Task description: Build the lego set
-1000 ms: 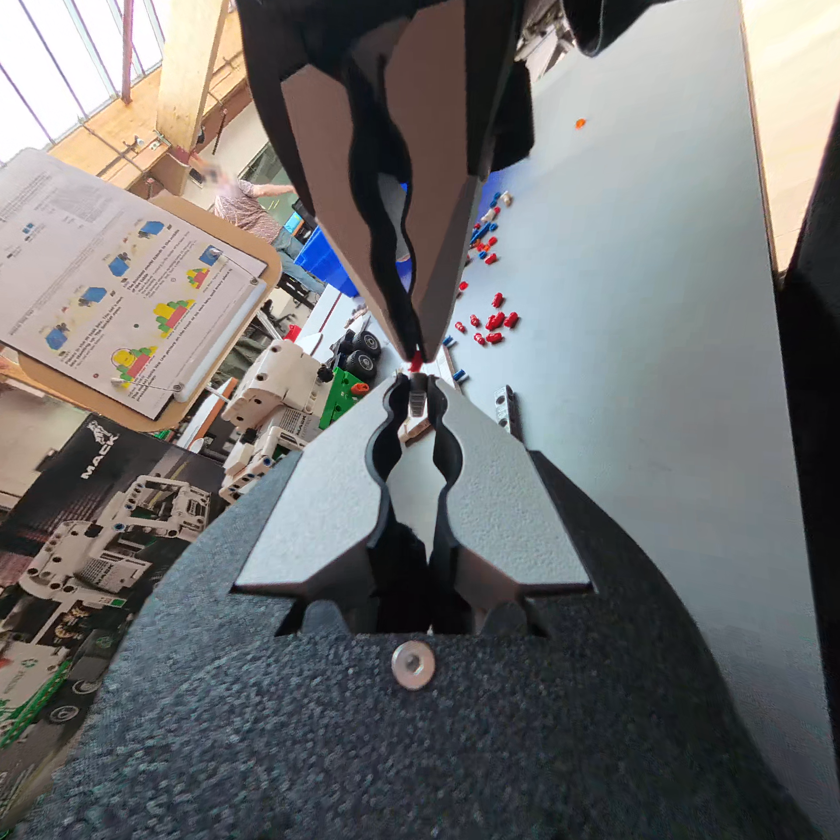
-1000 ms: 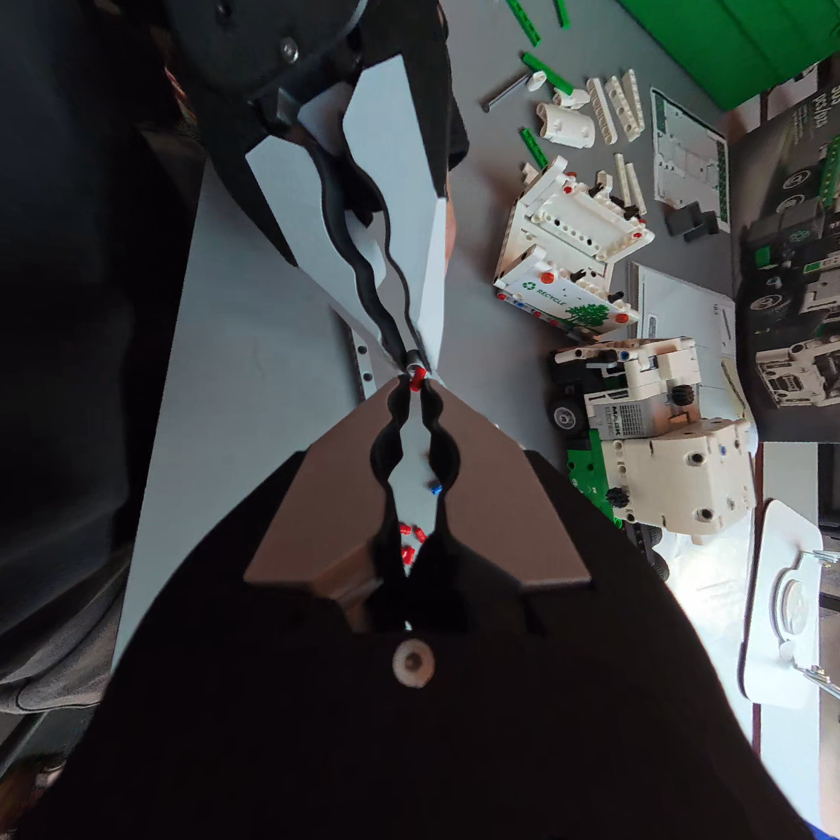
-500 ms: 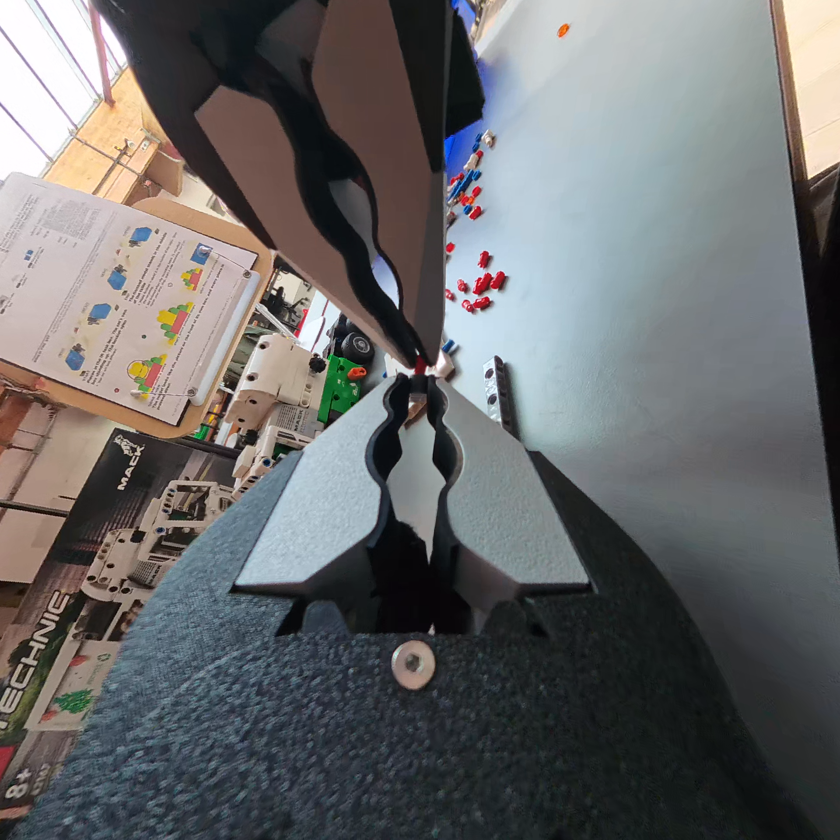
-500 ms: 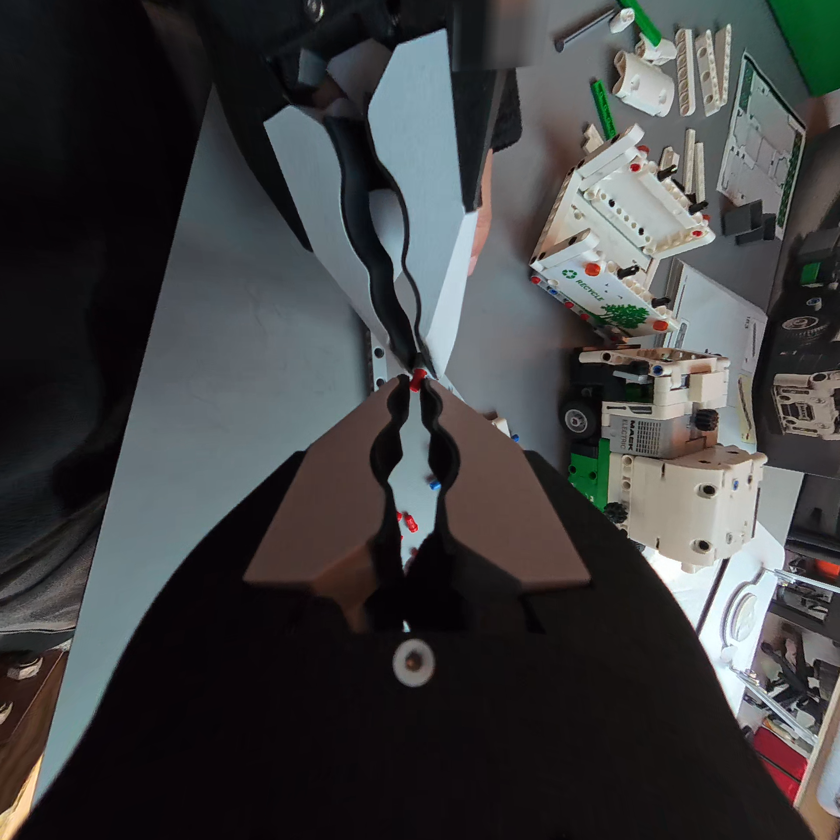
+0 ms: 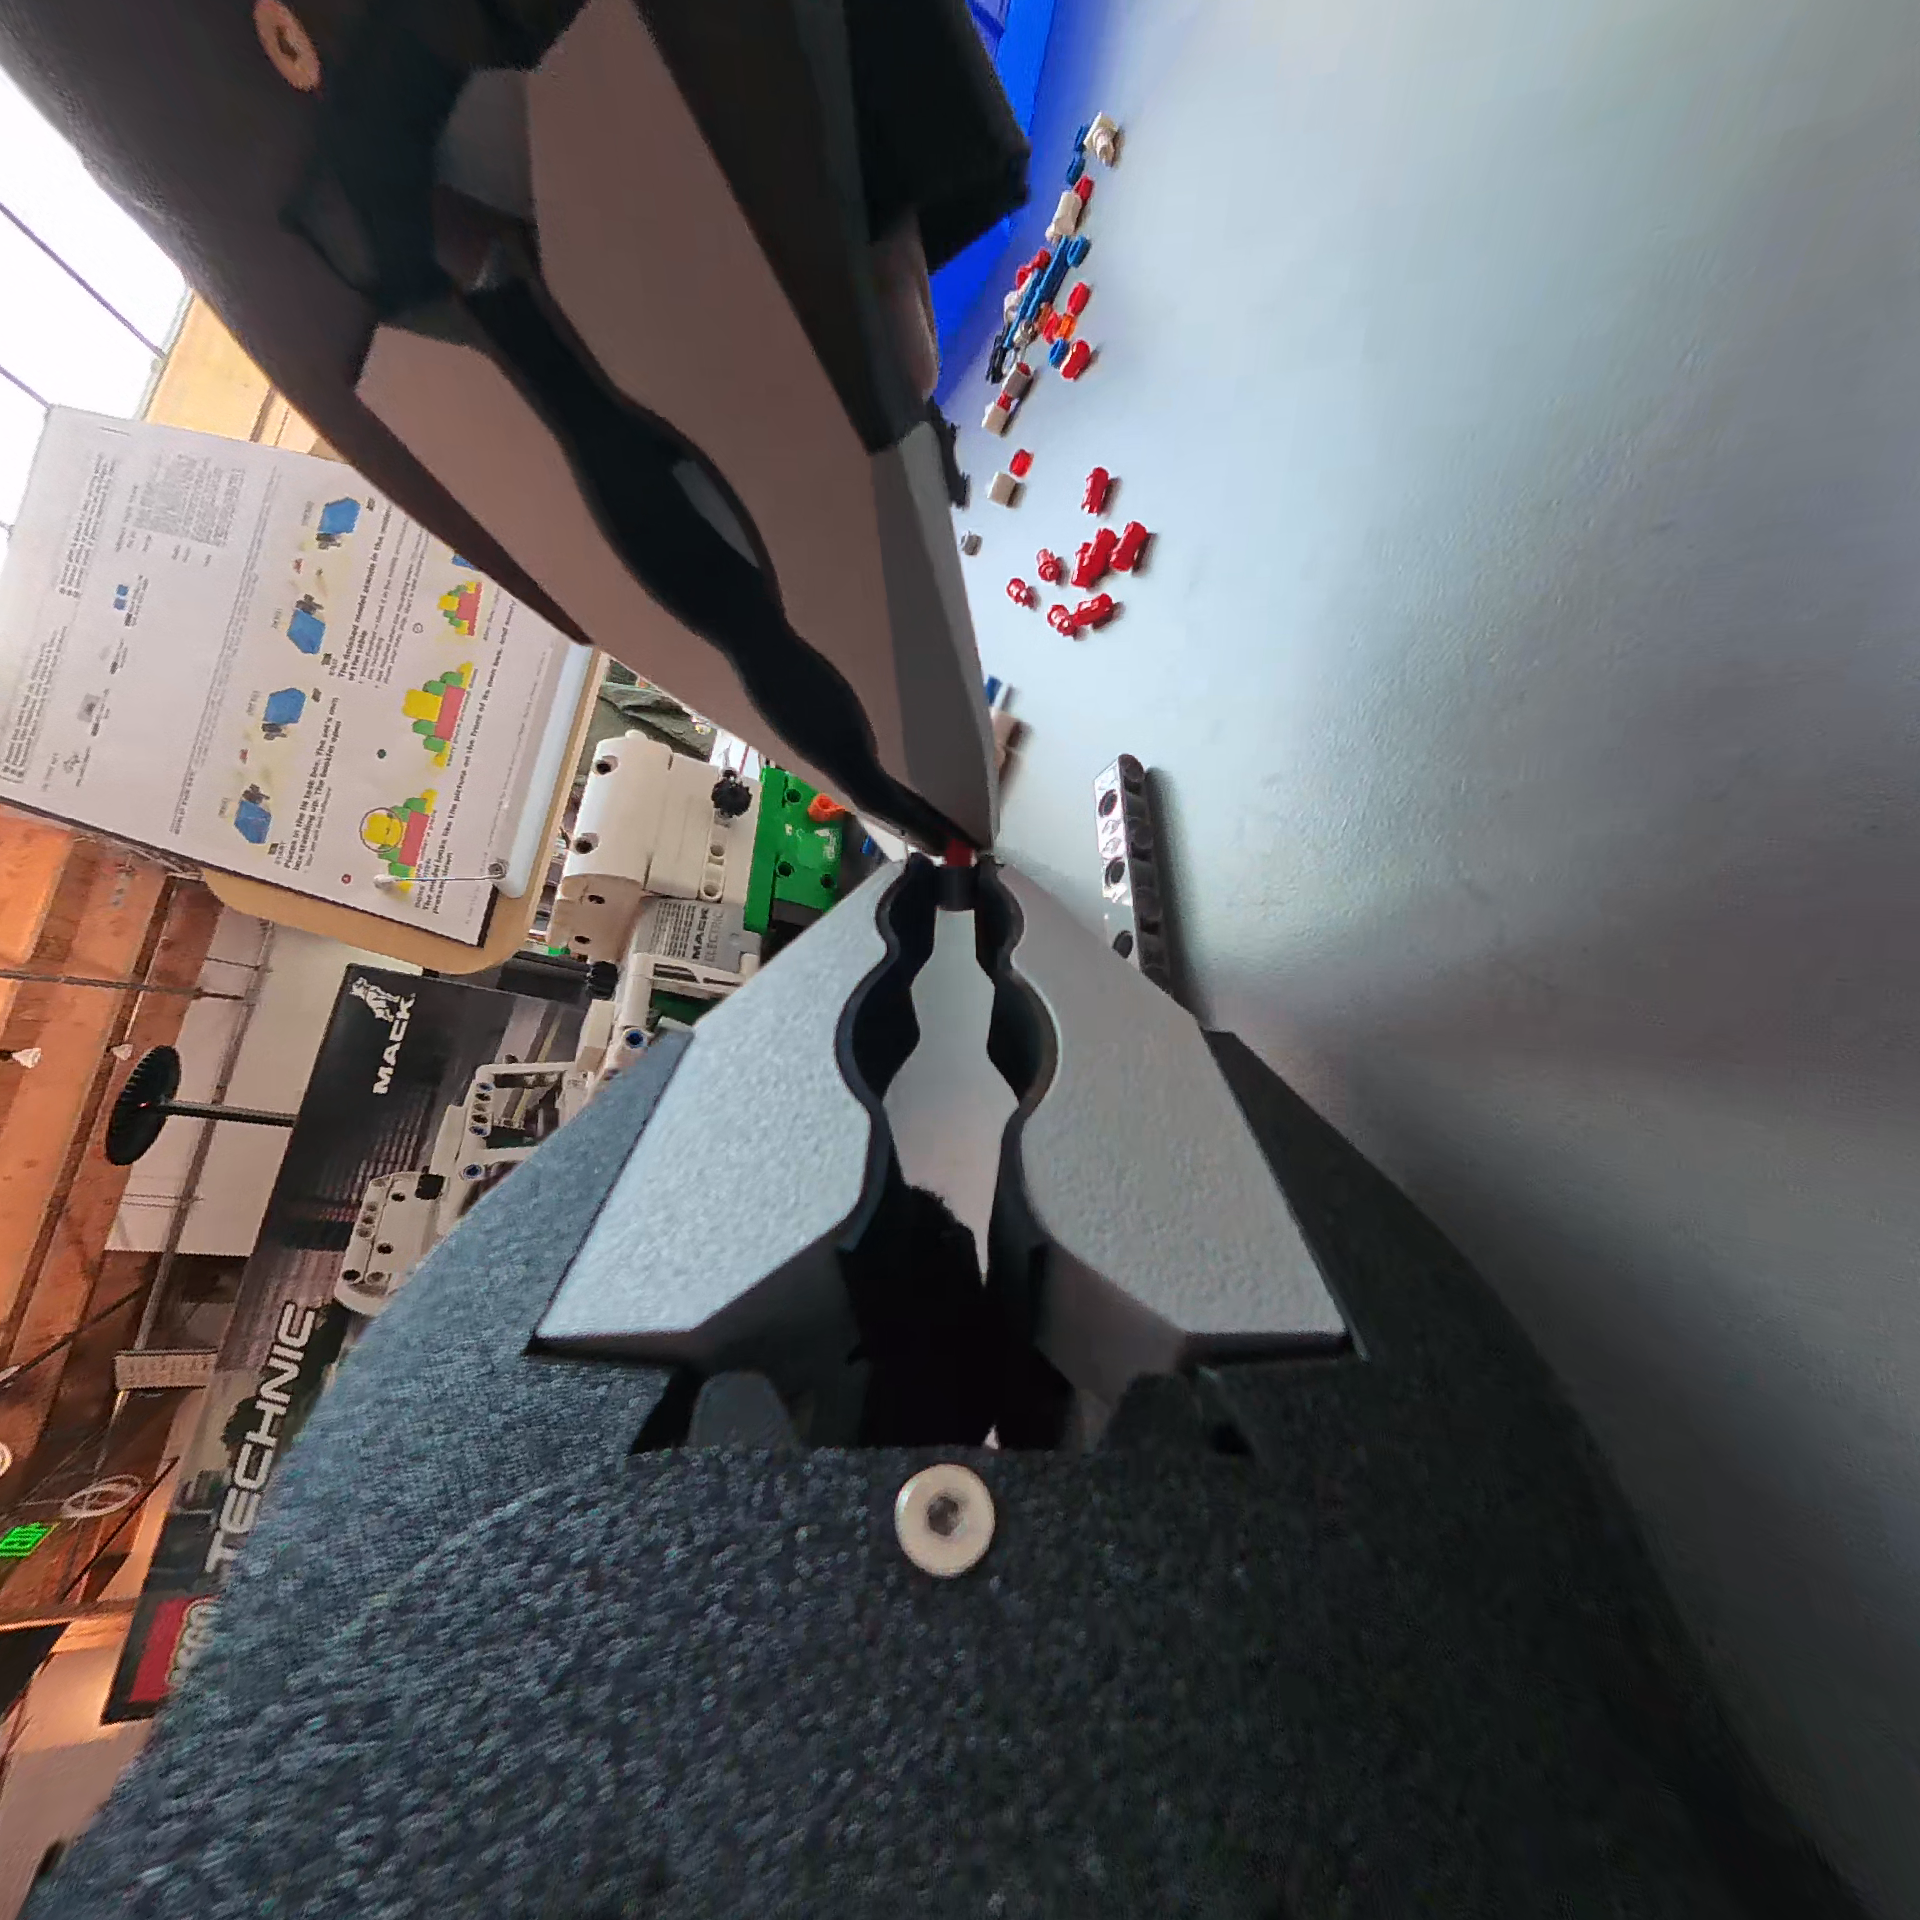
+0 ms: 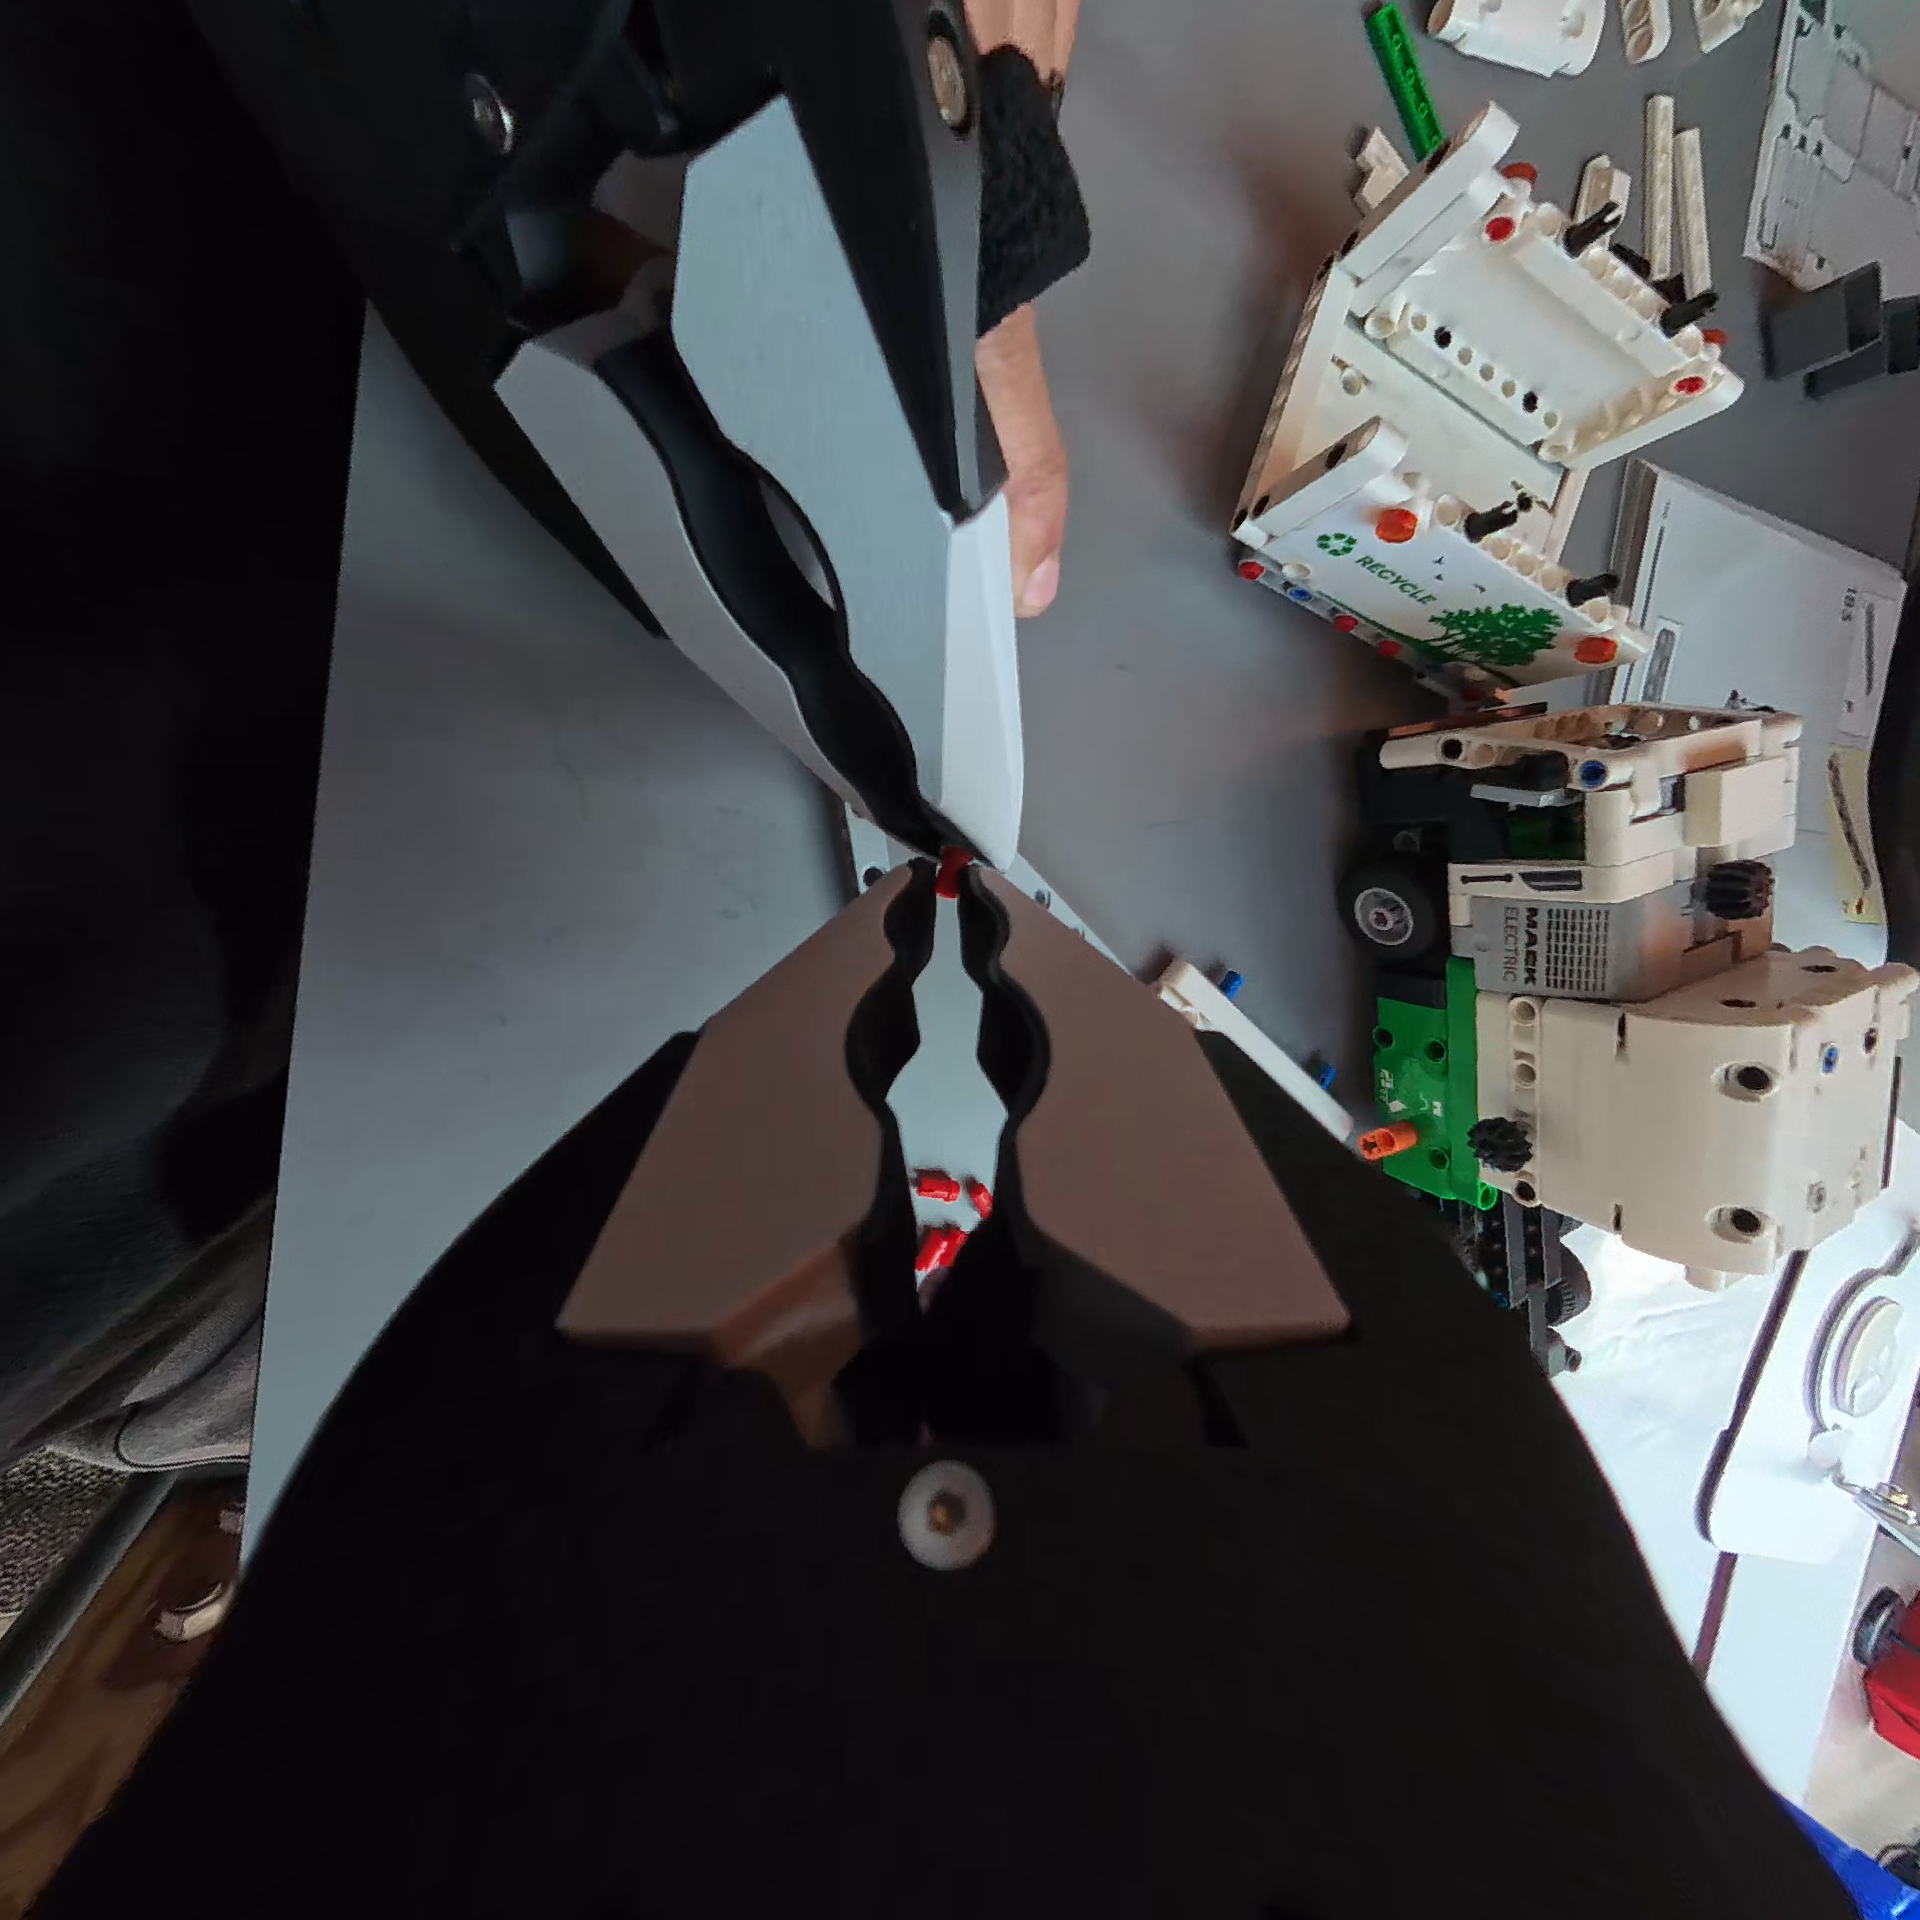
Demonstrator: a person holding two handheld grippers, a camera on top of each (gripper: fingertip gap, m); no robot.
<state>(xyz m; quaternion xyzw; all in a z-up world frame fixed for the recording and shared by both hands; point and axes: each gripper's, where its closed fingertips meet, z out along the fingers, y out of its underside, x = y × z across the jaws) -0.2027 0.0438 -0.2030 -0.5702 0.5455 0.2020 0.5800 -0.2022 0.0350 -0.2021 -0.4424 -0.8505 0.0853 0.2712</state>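
grey table (image 5: pixel 1507 520), scattered red pins (image 5: pixel 1091 561)

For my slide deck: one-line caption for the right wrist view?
Right hand-held gripper pinches a red peg tip-to-tip against the left hand-held gripper, beside a half-built truck.

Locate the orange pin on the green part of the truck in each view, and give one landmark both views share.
Left wrist view: orange pin left of centre, on the green block beside the right gripper's fingers.
Right wrist view: orange pin right of centre, sticking out of the green block.
Shared landmark: the small red pin between both grippers' tips.
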